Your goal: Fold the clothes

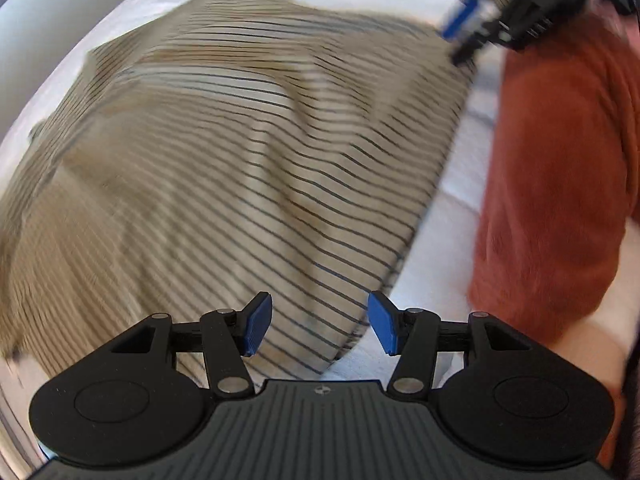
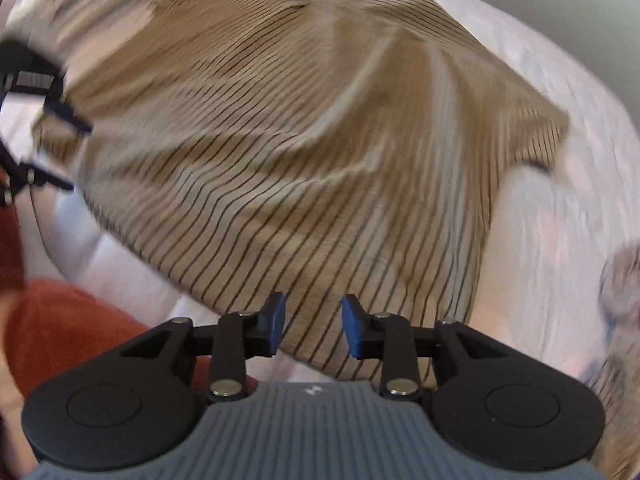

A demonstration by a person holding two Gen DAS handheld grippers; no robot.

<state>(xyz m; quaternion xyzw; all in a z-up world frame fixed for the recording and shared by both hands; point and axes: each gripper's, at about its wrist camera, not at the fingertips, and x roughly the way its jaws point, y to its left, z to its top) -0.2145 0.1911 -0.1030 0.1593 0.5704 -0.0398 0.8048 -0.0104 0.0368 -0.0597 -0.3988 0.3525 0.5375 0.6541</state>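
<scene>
A beige shirt with thin dark stripes [image 1: 224, 152] lies spread and rumpled on a white bed sheet [image 1: 432, 288]. My left gripper [image 1: 320, 326] hovers open over the shirt's near corner, nothing between its blue pads. In the right wrist view the same striped shirt [image 2: 304, 152] fills the middle, and my right gripper [image 2: 314, 326] is open just above its near hem, gripping nothing. The right gripper also shows blurred at the top right of the left wrist view [image 1: 476, 28], and the left gripper shows at the left edge of the right wrist view [image 2: 36, 120]. Both views are motion-blurred.
A person's rust-orange sleeve [image 1: 560, 184] runs down the right side of the left wrist view, and also shows low on the left as an orange sleeve [image 2: 68, 320] in the right wrist view. White sheet [image 2: 560, 264] surrounds the shirt. A grey patterned cloth [image 2: 624, 288] lies at the right edge.
</scene>
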